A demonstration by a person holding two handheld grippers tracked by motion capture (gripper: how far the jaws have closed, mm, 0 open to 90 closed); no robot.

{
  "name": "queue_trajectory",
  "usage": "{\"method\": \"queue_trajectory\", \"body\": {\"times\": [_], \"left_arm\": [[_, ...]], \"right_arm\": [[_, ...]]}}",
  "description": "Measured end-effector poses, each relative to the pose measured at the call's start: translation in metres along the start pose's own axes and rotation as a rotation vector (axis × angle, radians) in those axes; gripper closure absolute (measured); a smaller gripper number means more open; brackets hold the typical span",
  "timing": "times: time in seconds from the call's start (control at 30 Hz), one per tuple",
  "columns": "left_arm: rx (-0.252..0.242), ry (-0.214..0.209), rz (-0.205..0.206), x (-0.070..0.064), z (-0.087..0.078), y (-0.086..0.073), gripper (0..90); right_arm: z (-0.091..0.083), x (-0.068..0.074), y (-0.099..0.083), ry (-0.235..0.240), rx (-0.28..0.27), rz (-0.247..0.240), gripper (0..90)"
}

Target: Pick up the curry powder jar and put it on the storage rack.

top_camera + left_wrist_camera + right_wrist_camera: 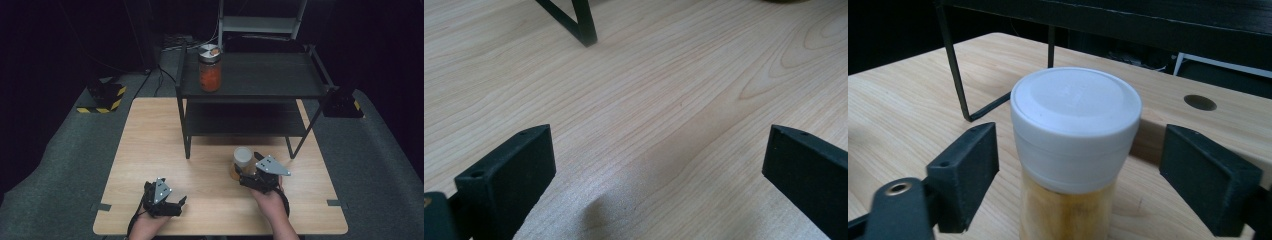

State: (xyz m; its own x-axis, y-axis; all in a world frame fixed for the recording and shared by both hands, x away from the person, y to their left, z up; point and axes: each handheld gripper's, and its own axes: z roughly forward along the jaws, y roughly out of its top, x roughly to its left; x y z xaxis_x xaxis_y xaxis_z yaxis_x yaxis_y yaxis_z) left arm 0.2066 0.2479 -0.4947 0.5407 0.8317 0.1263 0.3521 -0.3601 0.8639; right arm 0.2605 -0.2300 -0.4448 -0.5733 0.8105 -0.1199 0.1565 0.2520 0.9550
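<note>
The white-lidded jar of amber contents (pixel 1075 150) stands upright on the light wooden table (pixel 150 150), just before the black metal shelf rack (pixel 250 90), ungrasped: the right gripper (pixel 1078 175) brackets it with fingers open. A red-filled jar (pixel 210 70) already tops the rack, so shelving this one probably remains; the left gripper (pixel 659 170) rests spread, empty.

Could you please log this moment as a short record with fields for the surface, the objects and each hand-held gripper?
surface: wooden table
rack: black two-tier shelf at table's far side
top shelf: jar with red contents
white-lidded jar: upright on table, between right jaws, untouched
left hand-held gripper: open over bare wood
right hand-held gripper: open
</note>
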Motion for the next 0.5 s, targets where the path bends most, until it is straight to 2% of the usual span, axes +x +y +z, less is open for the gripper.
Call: {"method": "queue_trajectory", "body": {"times": [0.5], "left_arm": [[-0.003,-0.005,0.006,0.0,0.0,-0.001,0.9]], "right_arm": [[0.016,-0.003,-0.007,0.019,-0.026,0.02,32.3]]}}
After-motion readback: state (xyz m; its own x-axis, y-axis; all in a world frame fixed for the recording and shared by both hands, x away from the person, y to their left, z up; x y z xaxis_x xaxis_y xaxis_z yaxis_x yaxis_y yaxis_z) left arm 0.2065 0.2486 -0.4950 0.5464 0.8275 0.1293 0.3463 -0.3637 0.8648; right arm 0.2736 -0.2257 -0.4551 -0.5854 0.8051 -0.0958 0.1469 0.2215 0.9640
